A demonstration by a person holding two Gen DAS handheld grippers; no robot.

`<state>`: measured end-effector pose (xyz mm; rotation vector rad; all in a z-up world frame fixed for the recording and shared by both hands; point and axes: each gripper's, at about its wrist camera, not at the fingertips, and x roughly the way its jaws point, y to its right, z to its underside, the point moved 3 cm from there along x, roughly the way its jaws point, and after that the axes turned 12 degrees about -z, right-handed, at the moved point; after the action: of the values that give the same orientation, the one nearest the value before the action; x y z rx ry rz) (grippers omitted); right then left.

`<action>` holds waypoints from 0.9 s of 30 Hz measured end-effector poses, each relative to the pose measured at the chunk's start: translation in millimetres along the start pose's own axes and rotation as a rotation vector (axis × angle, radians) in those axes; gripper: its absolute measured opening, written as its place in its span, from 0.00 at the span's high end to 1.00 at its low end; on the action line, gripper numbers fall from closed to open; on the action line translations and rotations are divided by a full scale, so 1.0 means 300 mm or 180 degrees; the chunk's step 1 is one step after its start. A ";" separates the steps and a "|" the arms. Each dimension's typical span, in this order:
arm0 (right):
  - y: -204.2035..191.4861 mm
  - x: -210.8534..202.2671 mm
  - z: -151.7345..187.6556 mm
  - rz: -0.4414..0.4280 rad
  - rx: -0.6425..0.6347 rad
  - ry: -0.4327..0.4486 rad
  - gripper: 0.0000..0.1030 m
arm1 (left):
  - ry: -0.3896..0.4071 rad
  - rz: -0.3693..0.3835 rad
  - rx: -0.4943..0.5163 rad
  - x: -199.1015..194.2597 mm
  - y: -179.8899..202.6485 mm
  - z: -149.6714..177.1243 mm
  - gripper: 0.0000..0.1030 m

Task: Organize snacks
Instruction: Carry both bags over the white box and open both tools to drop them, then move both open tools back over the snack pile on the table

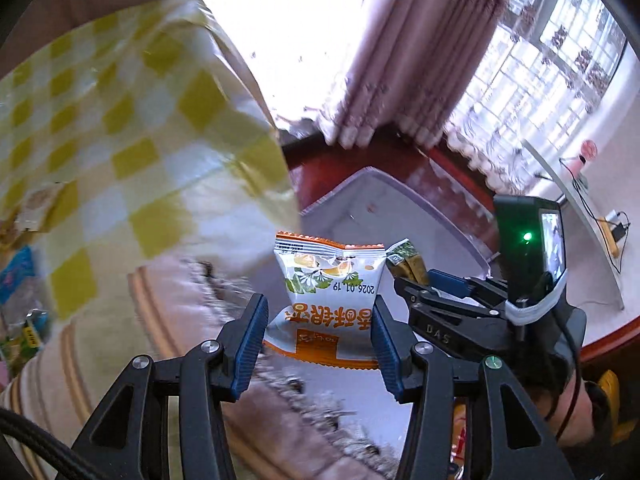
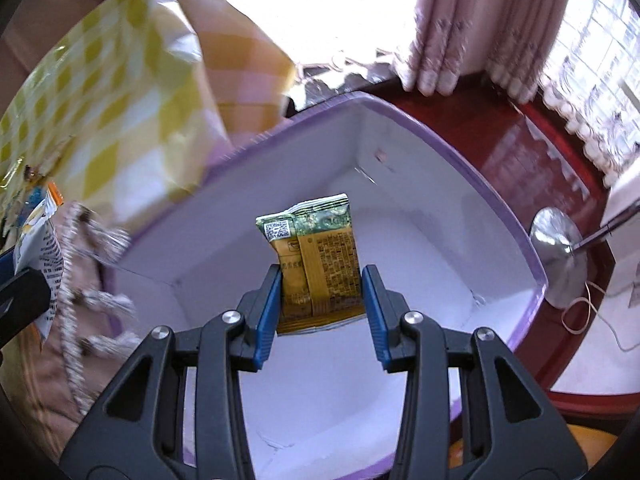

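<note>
My left gripper is shut on a white and orange snack packet and holds it in the air over a striped fringed cloth. My right gripper is shut on a gold and green snack packet and holds it above the inside of an open white box with a purple rim. The right gripper with its gold packet also shows in the left wrist view, just right of the white packet. The white packet shows at the left edge of the right wrist view.
A yellow and white checked bag hangs at the left, with more snacks below it. The box sits on a dark red wooden table. Pink curtains and a window stand behind. A silver lamp base sits right of the box.
</note>
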<state>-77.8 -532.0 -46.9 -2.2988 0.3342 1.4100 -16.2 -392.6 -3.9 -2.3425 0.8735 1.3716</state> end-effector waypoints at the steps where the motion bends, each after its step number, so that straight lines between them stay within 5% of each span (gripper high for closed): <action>1: 0.015 0.007 0.005 0.0043 0.0015 -0.0014 0.57 | -0.0052 0.0019 0.0019 0.013 0.017 -0.002 0.50; 7: 0.084 0.020 0.023 0.0133 0.0174 -0.0068 0.54 | -0.0236 0.0021 0.0102 0.077 0.042 -0.006 0.40; 11: 0.093 0.005 0.025 0.0156 0.0211 -0.0031 0.37 | -0.0228 0.0060 0.0010 0.067 0.024 -0.004 0.35; 17: 0.041 -0.015 0.015 0.0141 0.0141 0.0005 0.31 | -0.0141 0.0055 -0.0129 0.027 -0.030 0.000 0.31; 27: -0.211 -0.064 -0.028 -0.0264 -0.0192 0.0144 0.31 | 0.0165 -0.0211 -0.0905 -0.136 -0.382 0.085 0.30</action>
<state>-53.8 -480.3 -12.3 -2.3673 0.2098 1.3465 23.7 -276.0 12.1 -2.6013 0.6429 1.4989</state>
